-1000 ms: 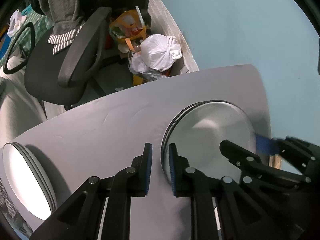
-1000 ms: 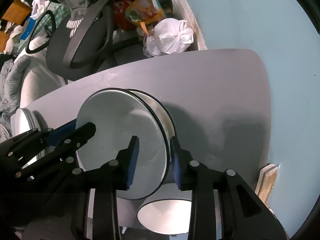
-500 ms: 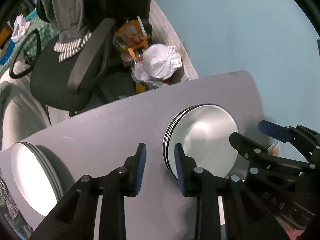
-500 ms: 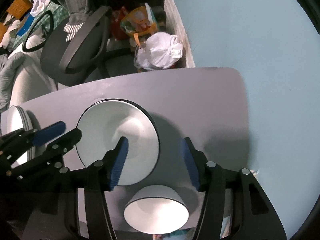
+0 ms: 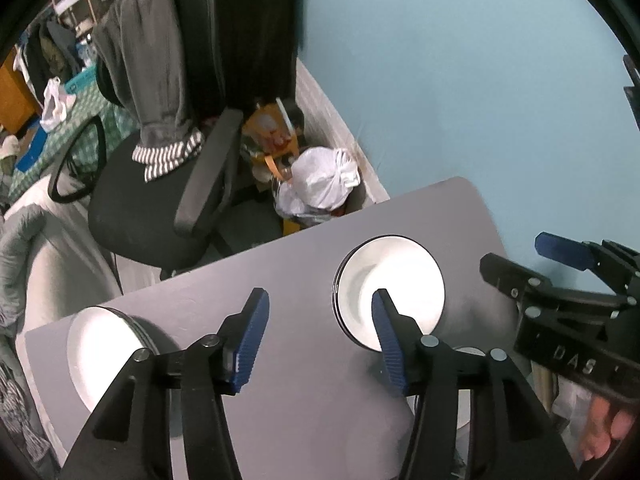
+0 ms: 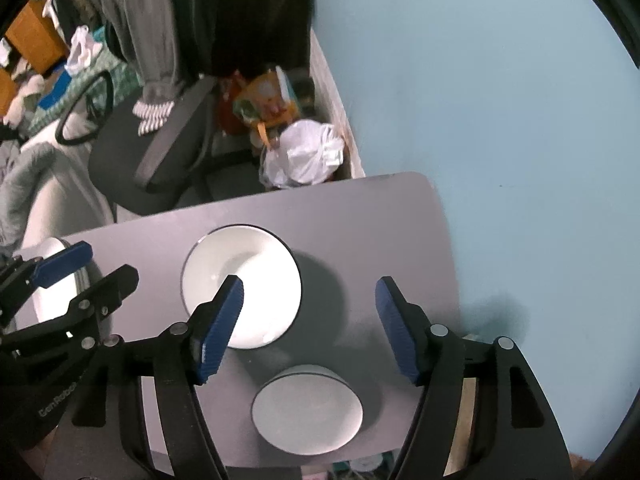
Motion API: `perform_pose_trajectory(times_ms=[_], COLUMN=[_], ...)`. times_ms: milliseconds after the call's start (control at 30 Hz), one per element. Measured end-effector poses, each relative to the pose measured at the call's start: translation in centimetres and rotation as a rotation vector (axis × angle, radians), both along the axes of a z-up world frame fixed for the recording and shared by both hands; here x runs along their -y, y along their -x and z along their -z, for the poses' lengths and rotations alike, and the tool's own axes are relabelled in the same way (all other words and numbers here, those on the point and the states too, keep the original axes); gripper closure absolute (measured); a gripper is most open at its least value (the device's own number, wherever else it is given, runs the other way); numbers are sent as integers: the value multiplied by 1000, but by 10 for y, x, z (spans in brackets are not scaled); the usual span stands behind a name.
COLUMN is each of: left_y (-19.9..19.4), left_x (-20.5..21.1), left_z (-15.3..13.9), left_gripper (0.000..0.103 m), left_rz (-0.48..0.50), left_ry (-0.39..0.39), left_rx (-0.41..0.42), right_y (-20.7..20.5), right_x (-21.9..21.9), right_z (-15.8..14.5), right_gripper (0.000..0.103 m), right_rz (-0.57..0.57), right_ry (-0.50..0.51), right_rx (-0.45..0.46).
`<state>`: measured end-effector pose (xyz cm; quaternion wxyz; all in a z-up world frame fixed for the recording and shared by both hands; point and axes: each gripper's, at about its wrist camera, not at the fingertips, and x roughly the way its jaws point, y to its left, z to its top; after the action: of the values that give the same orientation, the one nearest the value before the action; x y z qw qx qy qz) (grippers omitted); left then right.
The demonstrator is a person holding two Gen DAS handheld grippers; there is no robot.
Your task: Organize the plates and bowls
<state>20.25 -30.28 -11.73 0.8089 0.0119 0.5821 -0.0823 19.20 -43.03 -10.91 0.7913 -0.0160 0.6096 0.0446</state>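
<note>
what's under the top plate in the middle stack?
The middle stack shows dark-rimmed edges of more plates beneath the top one, along its left side. How many, and whether anything else lies under them, is covered. The grey table carries it.

Left wrist view: from above my left jaws, I look steeply down on the bench (image 5: 304,264) from close range.
Right wrist view: same steep downward look, nearer the blue wall (image 6: 500,100).
Shared: the stacked plates (image 5: 394,284) (image 6: 248,276), the bench's far edge, the office chair (image 5: 160,208) (image 6: 160,160).
</note>
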Motion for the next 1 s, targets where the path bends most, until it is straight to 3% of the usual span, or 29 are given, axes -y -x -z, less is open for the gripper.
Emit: perform_pose_trajectory(times_ms=[200, 633, 800, 1000], left_y=[17, 50, 61, 75], left_x=[-8, -15, -17, -12], left_z=[-30, -71, -74, -76], left_gripper=[43, 35, 31, 30], left_rz=[1, 50, 65, 99], left_ry=[47, 42, 83, 70], left_rx=[66, 186, 178, 187], right_y=[17, 49, 63, 87], right_x=[2, -10, -8, 2], right_z=[-26, -66, -72, -79], right_gripper=[34, 33, 32, 32], right_rz=[15, 25, 41, 85], right_ry=[-9, -40, -55, -55], right_rx=[59, 150, 174, 205])
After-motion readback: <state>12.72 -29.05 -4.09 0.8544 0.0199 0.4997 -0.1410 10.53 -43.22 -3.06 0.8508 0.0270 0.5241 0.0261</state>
